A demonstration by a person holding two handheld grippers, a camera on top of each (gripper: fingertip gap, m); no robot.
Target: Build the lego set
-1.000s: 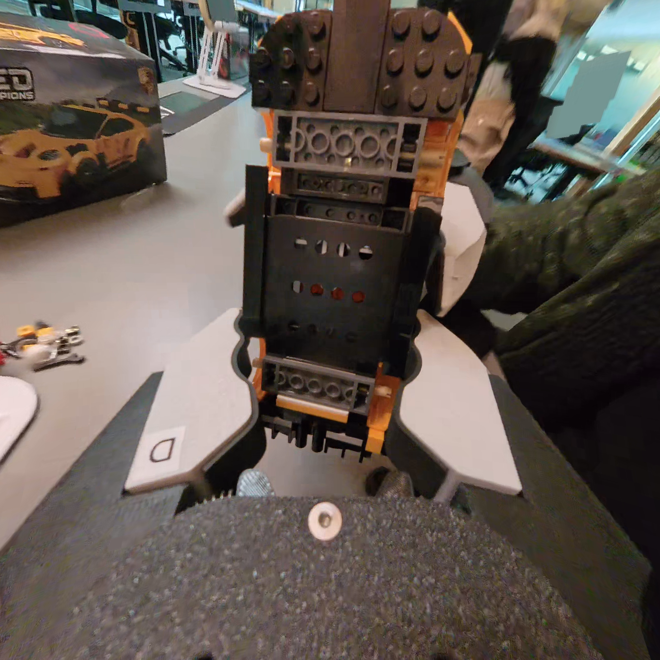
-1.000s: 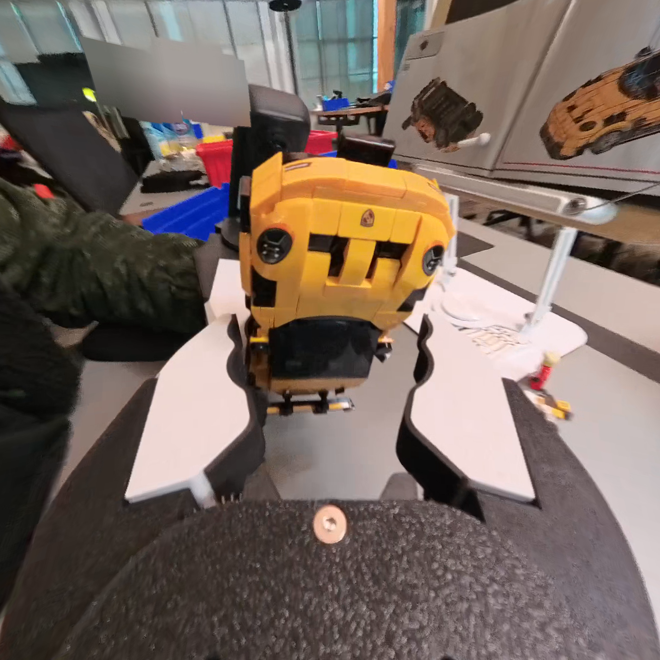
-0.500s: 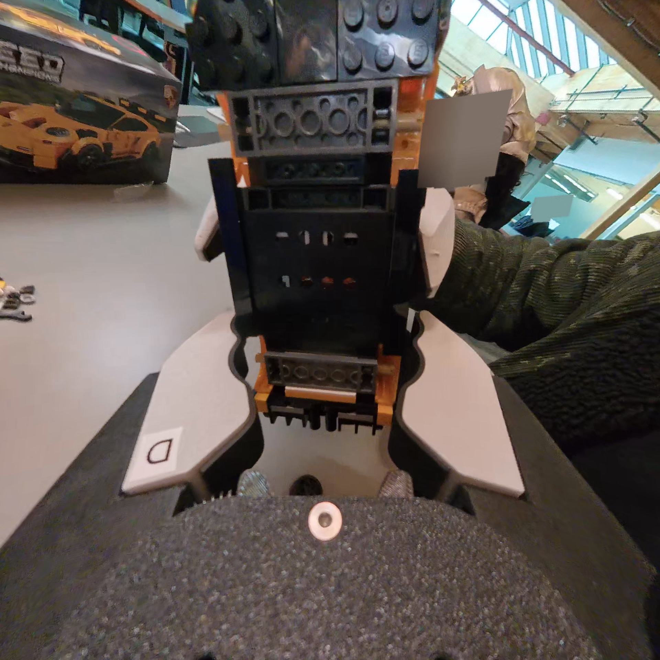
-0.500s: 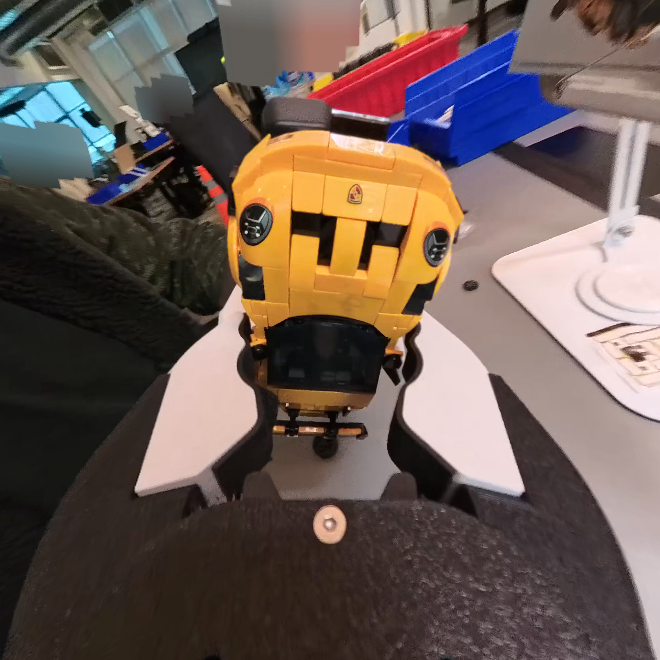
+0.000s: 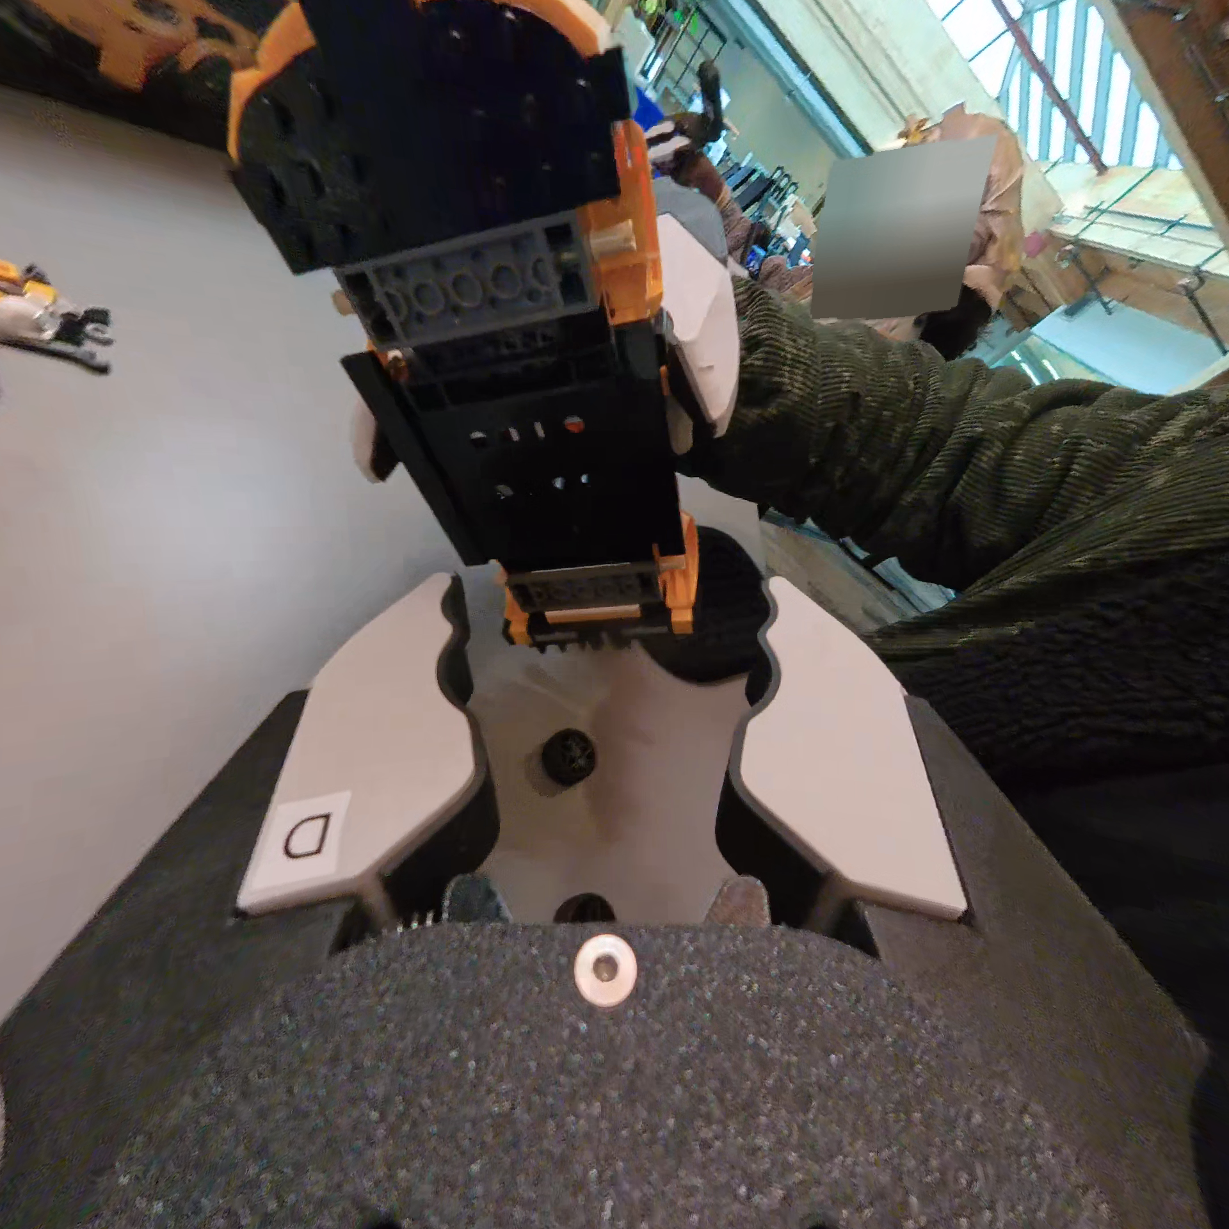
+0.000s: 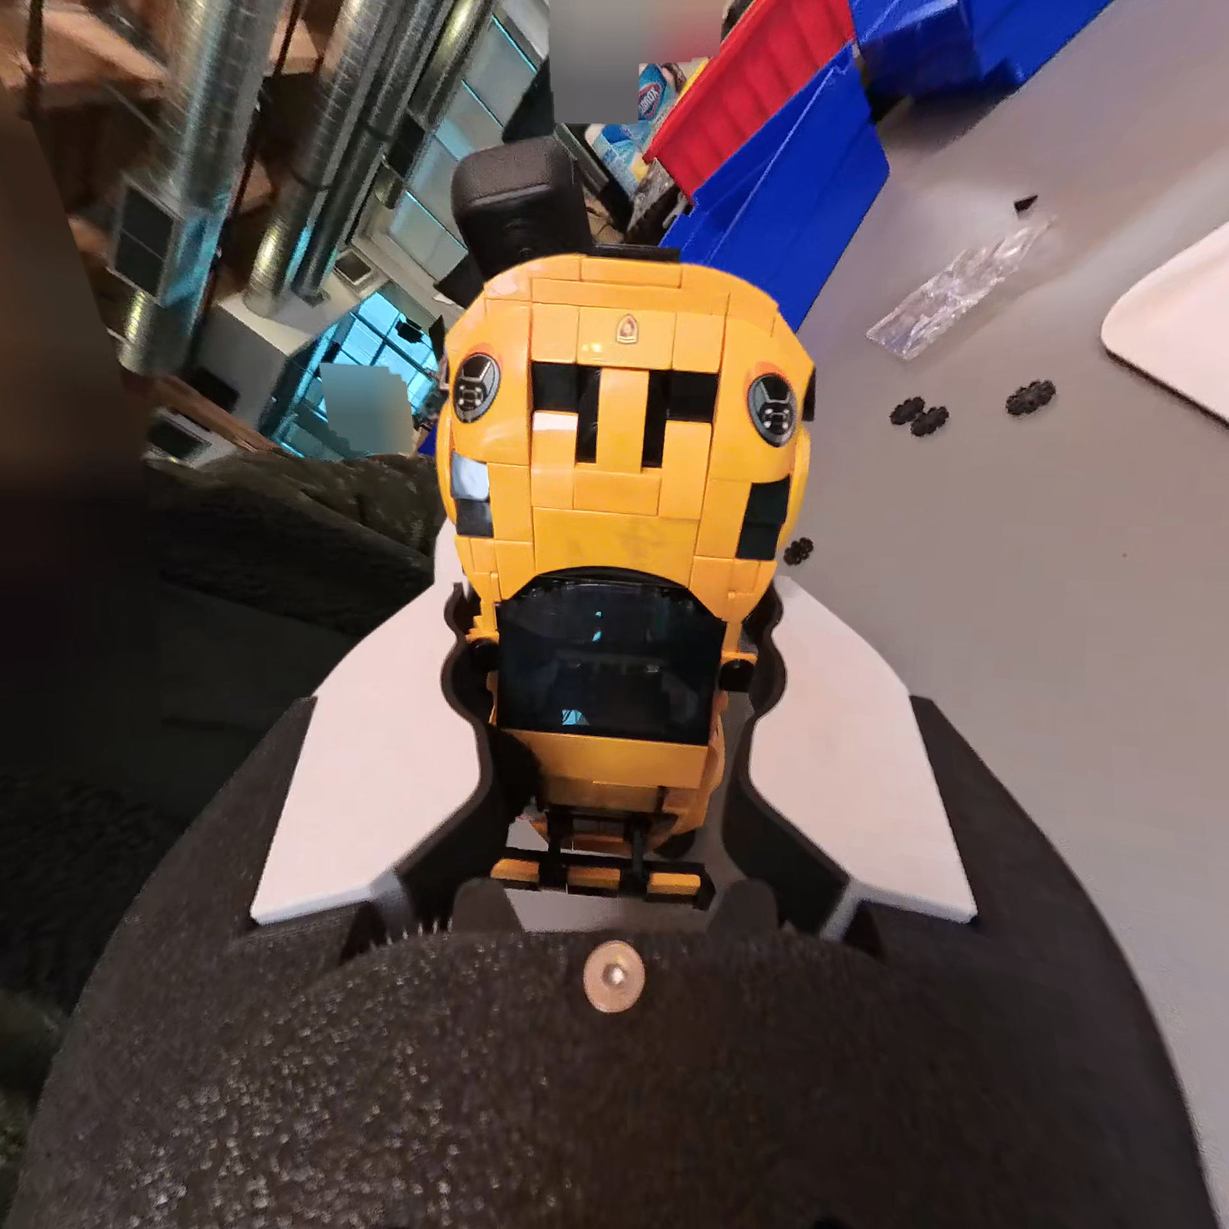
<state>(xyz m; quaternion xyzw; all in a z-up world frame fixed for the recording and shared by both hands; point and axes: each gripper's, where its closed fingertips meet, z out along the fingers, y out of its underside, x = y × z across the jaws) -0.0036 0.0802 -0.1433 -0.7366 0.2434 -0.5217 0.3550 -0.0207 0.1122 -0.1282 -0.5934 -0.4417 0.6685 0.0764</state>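
The yellow lego car point(image 6: 618, 465) is held off the grey table, nose away from the right wrist camera. My right gripper point(image 6: 615, 638) is shut on its sides at the windscreen. In the left wrist view the car's black underside point(image 5: 532, 465) faces the camera, tilted, with the right gripper's white fingers point(image 5: 701, 332) clamped on it. My left gripper point(image 5: 608, 618) is open; the car's rear end sits just beyond its fingertips, apart from both. A small black wheel point(image 5: 568, 758) lies on the table between the left fingers. The left gripper's black body point(image 6: 519, 199) shows behind the car.
The set's box point(image 5: 100, 53) stands at the far left, with loose pieces point(image 5: 53, 319) on the table. Black wheel rims point(image 6: 921, 415), a clear plastic bag point(image 6: 957, 292), a white tray point(image 6: 1184, 332) and blue bins point(image 6: 798, 199) lie to the right. A green sleeve point(image 5: 997, 465) is on the right. Across from one pair of fingers to the other is roughly 4 centimetres. The small black wheel point(image 5: 568, 758) lies around 11 centimetres away from my left fingertips.
My left gripper has opened and let go of the car. My right gripper closed on it and holds it alone, now tilted. Both views have swung upward.
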